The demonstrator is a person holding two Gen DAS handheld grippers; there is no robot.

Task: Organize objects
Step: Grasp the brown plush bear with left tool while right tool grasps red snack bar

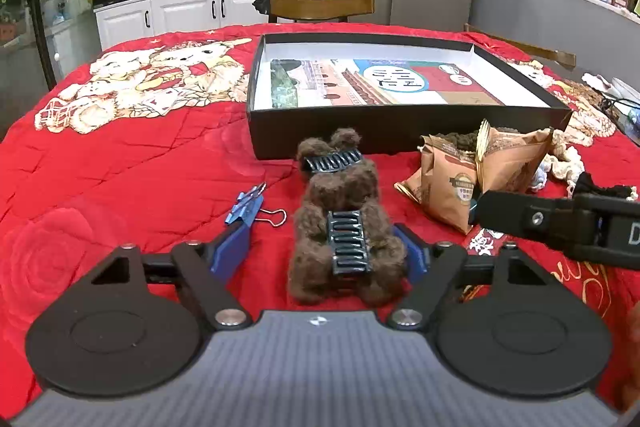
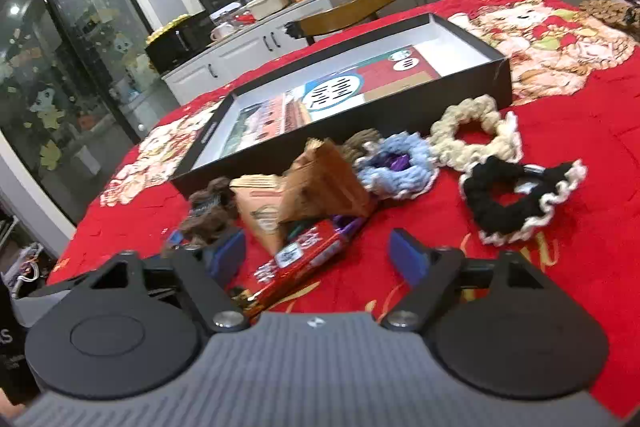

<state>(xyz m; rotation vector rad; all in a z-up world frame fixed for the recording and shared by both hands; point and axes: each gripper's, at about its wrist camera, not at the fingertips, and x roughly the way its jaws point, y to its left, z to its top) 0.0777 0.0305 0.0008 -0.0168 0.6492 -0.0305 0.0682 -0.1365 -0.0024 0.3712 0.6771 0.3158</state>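
Note:
My left gripper [image 1: 322, 249] is open around a fuzzy brown hair claw [image 1: 348, 223] lying on the red quilt. Its right pad touches the fuzz and its left pad stands apart. A second brown claw [image 1: 332, 155] lies just beyond, and a blue binder clip [image 1: 248, 207] to the left. My right gripper [image 2: 318, 251] is open over a red snack bar [image 2: 304, 259], with neither pad on it. Its finger [image 1: 520, 213] reaches in from the right beside the brown snack packets [image 1: 460, 179]. The open black box [image 1: 400, 131] sits behind.
Three scrunchies lie right of the packets: blue [image 2: 396, 163], beige [image 2: 472, 135], black with a white edge [image 2: 516, 199]. The box's near wall [image 2: 460, 95] stands behind them. Wooden chairs [image 1: 320, 7] stand at the table's far side. Cables [image 1: 616, 103] lie at the right edge.

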